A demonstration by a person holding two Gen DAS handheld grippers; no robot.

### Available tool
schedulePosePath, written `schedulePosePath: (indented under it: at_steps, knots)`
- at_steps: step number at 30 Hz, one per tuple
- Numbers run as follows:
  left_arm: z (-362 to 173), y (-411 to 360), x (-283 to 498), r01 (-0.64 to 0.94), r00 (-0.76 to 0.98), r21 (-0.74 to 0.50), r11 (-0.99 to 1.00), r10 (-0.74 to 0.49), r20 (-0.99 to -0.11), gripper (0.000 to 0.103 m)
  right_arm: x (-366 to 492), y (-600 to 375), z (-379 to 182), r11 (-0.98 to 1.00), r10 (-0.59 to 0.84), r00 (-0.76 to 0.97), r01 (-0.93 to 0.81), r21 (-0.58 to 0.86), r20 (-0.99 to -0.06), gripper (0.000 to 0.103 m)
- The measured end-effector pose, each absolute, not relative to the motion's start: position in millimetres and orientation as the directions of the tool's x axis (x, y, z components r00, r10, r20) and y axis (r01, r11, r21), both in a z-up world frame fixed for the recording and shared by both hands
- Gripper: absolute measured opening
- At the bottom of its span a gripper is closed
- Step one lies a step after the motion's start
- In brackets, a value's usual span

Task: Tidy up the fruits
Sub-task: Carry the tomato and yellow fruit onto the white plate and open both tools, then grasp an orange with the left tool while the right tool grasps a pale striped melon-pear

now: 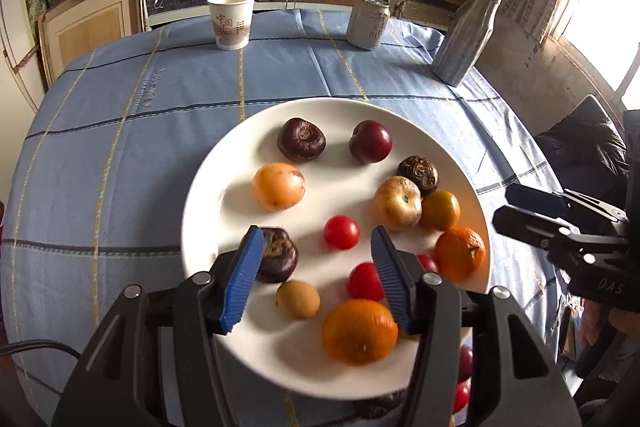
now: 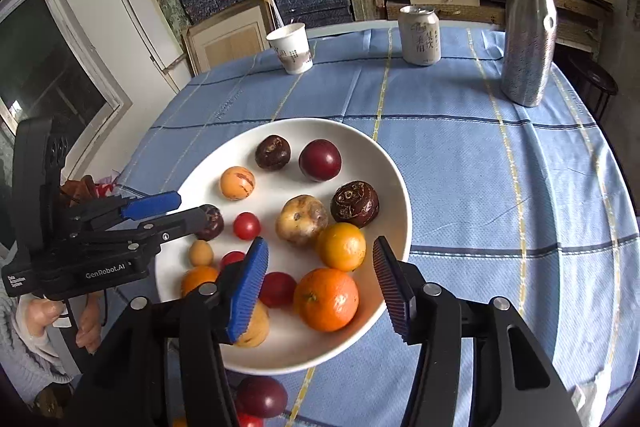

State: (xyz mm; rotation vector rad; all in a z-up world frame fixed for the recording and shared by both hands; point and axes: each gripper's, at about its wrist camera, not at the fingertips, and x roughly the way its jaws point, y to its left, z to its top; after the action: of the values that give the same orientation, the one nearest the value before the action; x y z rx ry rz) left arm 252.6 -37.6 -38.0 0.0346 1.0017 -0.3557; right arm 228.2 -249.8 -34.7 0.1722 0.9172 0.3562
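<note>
A blue checked tablecloth (image 2: 460,155) is backed by stacked shelves. The fruits are gathered on a white plate (image 1: 224,163), though a plum (image 2: 262,397) lies off it at the near edge. Both the left gripper (image 1: 316,275) and right gripper (image 2: 320,283) are held wide apart and empty above the plate, seemingly poised to pick.

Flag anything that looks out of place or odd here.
A dark plum and a red tomato lie on the tablecloth just off the near rim of the white plate, while the other fruit sits on it.
</note>
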Motion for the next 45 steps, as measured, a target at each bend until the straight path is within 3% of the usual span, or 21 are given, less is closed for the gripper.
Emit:
schedulePosePath:
  at_steps: [6,9,13,18,30,45]
  knots:
    - [-33.0,-20.8,216.9,0.283,0.489,-0.141,0.949,-0.269,-0.83,0.057,190.0,-252.1,-21.0,0.927,0.374,0.566,-0.22,0.303,-0.734,0.059]
    - [-34.4,-14.2,198.5,0.274,0.49,-0.133,0.953,-0.257,-0.833,0.066,170.0,-253.1,-19.8,0.929,0.37,0.565,-0.215,0.301,-0.738,0.06]
    - [-40.1,-8.0,175.4,0.274,0.477,-0.124,0.954,-0.247,-0.844,0.068,142.8,-255.2,-24.8,0.93,0.368,0.549,-0.199,0.31,-0.75,0.062]
    - [-51.3,-1.4,151.7,0.251,0.466,-0.086,0.964,-0.198,-0.862,0.08,109.7,-253.9,-34.7,0.935,0.354,0.527,-0.185,0.303,-0.773,0.062]
    - [-60.8,-9.6,115.7,0.292,0.449,-0.071,0.954,-0.202,-0.871,0.087,63.6,-250.0,-43.6,0.942,0.334,0.5,-0.161,0.293,-0.799,0.067]
    - [-60.6,-30.1,98.7,0.352,0.433,-0.055,0.934,-0.214,-0.876,0.088,47.6,-257.8,-41.2,0.946,0.322,0.511,-0.142,0.291,-0.797,0.069]
